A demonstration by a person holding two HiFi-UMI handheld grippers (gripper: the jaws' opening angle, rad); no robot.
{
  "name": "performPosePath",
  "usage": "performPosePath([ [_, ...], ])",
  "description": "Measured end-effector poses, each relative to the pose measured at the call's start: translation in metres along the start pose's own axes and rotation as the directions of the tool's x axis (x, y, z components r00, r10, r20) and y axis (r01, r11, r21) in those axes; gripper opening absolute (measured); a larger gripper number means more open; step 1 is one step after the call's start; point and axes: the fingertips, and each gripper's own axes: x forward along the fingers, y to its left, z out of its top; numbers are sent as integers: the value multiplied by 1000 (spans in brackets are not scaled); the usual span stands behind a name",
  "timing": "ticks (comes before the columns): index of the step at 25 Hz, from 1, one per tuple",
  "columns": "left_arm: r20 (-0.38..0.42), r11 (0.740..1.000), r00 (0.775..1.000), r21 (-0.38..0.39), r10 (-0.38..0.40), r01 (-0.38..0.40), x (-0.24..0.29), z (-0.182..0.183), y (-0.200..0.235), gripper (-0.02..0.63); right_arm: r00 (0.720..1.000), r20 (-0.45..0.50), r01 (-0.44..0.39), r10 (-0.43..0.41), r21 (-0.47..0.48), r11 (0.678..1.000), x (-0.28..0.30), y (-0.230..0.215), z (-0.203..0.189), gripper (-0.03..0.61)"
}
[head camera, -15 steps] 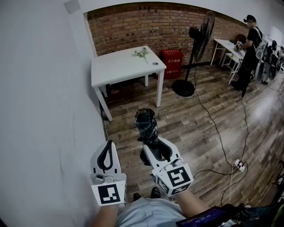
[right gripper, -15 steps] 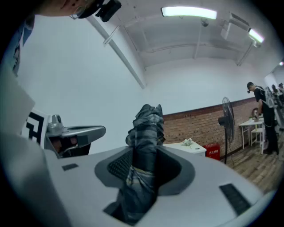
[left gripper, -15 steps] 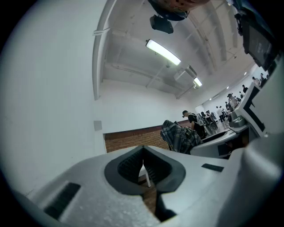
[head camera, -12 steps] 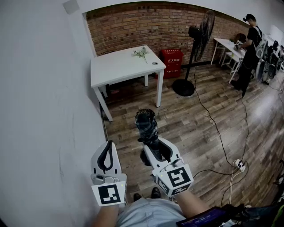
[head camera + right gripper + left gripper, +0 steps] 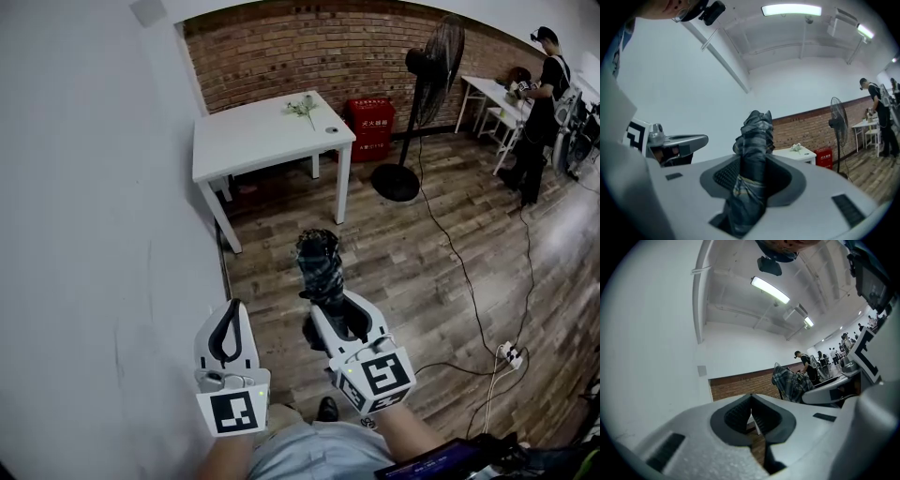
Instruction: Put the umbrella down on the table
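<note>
**Mia:** Where is the umbrella (image 5: 319, 264)?

**Ben:** The right gripper (image 5: 330, 302) has it. Its two jaws squeeze the folded, dark checked umbrella in the middle. The top end sticks out in front, up in the air over the wood floor (image 5: 394, 253).

**Mia:** And the left gripper (image 5: 228, 314)?

**Ben:** It is just beside the right one. Its jaws are pressed together with nothing in them.

**Mia:** Is the table (image 5: 253, 141) close?

**Ben:** No, the white table is well apart from the umbrella, up against the white wall (image 5: 94, 234) and near the brick wall (image 5: 309, 56). Wood floor lies between.

**Mia:** What is on the table?

**Ben:** Some flowers (image 5: 302, 107) near the far edge, and a small round thing (image 5: 330, 130) near them.

**Mia:** What else is around?

**Ben:** A red box (image 5: 369, 120) stands by the brick wall, just right of the table. I cannot tell what is in it. A tall fan (image 5: 433, 66) stands near the box. A cord (image 5: 459, 267) runs across the floor to a plug strip (image 5: 509, 353). Far off on the right, a person (image 5: 539, 103) stands at another table (image 5: 492, 94).
</note>
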Motion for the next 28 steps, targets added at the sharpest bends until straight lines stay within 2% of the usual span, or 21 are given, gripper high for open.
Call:
performPosePath([
  [5, -39, 1000, 999, -9, 18, -18, 11, -13, 2, 8, 1000, -18, -15, 15, 9, 1000, 14, -11, -6, 155],
  [11, -52, 999, 998, -22, 42, -43, 41, -25, 23, 8, 999, -37, -18, 19, 7, 1000, 50, -24, -8, 155],
  [22, -76, 999, 997, -36, 17, -20, 162, -71, 86, 8, 998, -67, -3, 3, 8, 1000, 178, -61, -21, 155],
  [28, -49, 999, 999, -35, 16, -17, 222, -77, 128, 8, 999, -40, -2, 2, -7, 1000, 251, -71, -9, 153],
])
